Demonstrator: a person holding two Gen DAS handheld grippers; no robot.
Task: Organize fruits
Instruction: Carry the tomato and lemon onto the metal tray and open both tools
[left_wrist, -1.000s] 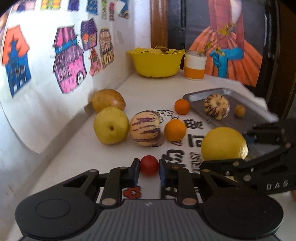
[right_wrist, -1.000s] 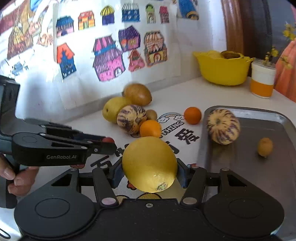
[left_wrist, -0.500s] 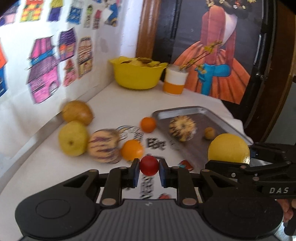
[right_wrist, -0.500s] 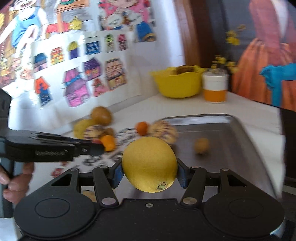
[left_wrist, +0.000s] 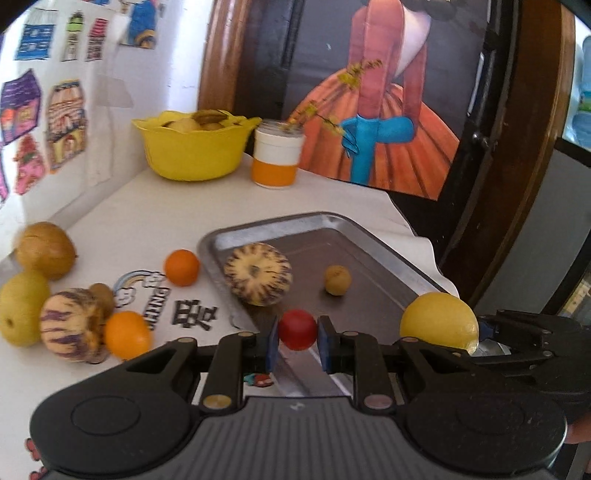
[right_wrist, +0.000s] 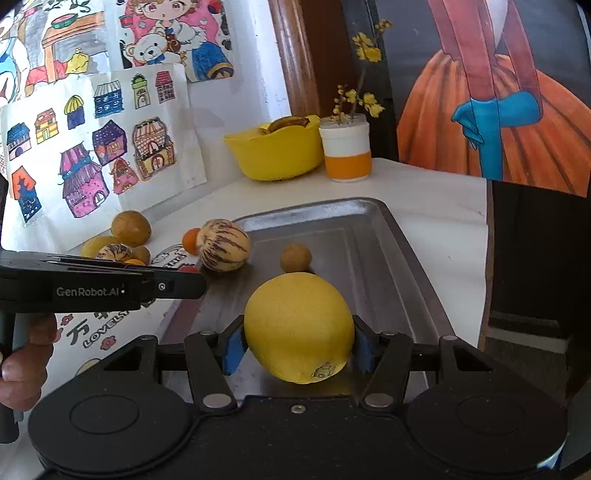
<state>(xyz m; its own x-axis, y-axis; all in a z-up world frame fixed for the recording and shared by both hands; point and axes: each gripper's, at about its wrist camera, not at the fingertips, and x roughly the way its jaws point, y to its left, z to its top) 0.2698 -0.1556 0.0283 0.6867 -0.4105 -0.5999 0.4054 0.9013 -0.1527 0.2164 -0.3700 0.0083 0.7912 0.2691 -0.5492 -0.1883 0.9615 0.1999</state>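
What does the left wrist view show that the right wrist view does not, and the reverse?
Only left: the red fruit clamped whole in the left tongs, with both pads visible.
Only right: the teddy bear drawing on the wall.
Both: the metal tray holding a striped melon and a small brown fruit, and the yellow lemon in the right tongs.

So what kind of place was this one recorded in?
Most likely a home, perhaps a child's corner: hand-coloured house drawings are taped to the wall, and a white table carries loose fruit, a metal tray and a yellow bowl, not lab fixtures.
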